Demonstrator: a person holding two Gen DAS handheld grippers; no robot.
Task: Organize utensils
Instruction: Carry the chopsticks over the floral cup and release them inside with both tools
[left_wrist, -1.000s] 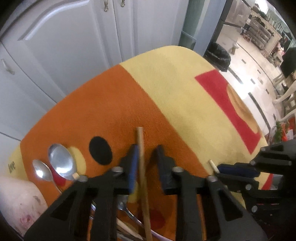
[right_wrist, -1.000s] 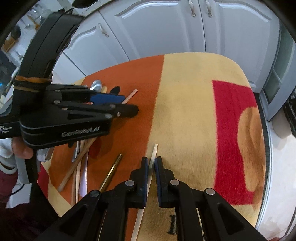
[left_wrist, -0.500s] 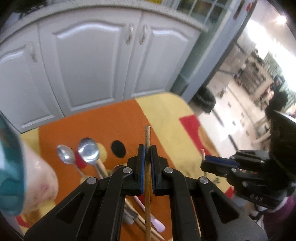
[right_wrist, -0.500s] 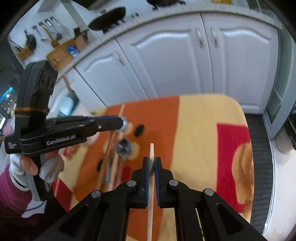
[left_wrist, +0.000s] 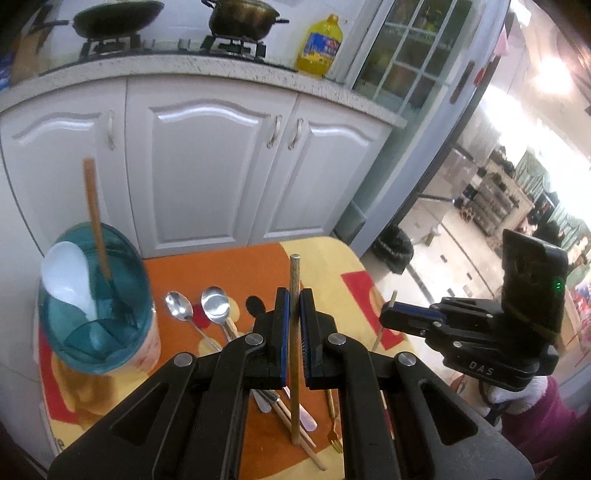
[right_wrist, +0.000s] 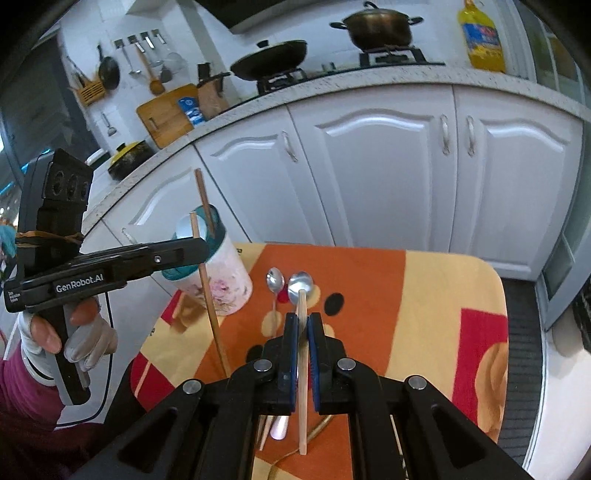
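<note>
Left gripper (left_wrist: 291, 325): jaws closed on a brown chopstick (left_wrist: 294, 354), which stands near upright between the pads, its lower end hanging clear above the cloth.
Right gripper (right_wrist: 302, 343): jaws closed on a pale chopstick (right_wrist: 303, 369), also near upright, its tip free over the utensils below.
Holder: a teal-rimmed cup (left_wrist: 99, 295) with a flowered wall stands at about 9 o'clock in the left wrist view; a white spoon (left_wrist: 68, 277) and one wooden stick (left_wrist: 95, 218) already lean inside it.
Step in hand: judged to be carrying both chopsticks to the cup.
Doing it well: each stick should go tip-first, kept steep, and be lowered inside the rim before the pads let go. One hand at a time would likely avoid the sticks knocking together, or tipping the cup.
Risk: a thin stick gripped near its middle may pivot, so a slow approach seems wise.
Left on the table: two metal spoons (left_wrist: 199, 302) at 11 o'clock from the left gripper; more sticks, a fork and a pale handle lie beneath it.
Surface: a table (right_wrist: 443, 295) under an orange, yellow and red cloth.
Room: a kitchen; white cabinet doors (left_wrist: 207, 177) at 12 o'clock, a speckled counter with a wok, a pot and an oil bottle (left_wrist: 319, 46) above.
</note>
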